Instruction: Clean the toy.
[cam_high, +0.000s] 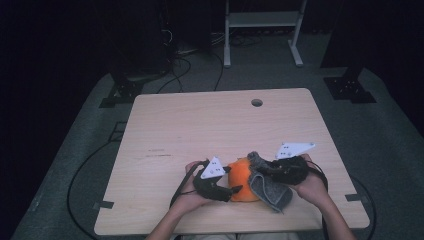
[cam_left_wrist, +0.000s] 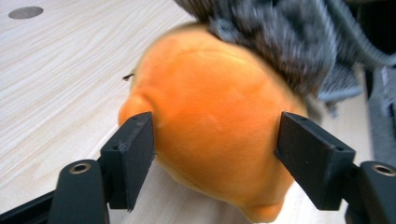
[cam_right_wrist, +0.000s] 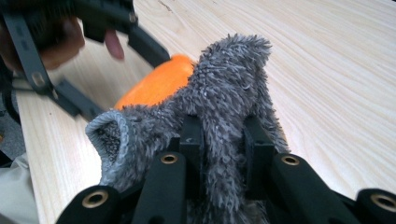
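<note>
An orange plush toy (cam_high: 240, 177) lies on the wooden table (cam_high: 200, 125) near its front edge. My left gripper (cam_left_wrist: 215, 144) comes at it from the left, and its two black pads (cam_left_wrist: 135, 149) touch the toy's sides, one on each flank. A grey fuzzy cloth (cam_high: 267, 187) drapes over the toy's right side. My right gripper (cam_right_wrist: 224, 140) is shut on a fold of that grey cloth (cam_right_wrist: 229, 79), which stands up between its jaws. Beyond the cloth in the right gripper view is the orange toy (cam_right_wrist: 159, 84), with the left gripper's frame (cam_right_wrist: 116, 28) behind it.
A round cable hole (cam_high: 256, 102) sits in the table's far side. Beyond the table stand a white frame (cam_high: 262, 30) and dark stands with cables on a grey floor. The person's hands hold both grippers close to the front edge.
</note>
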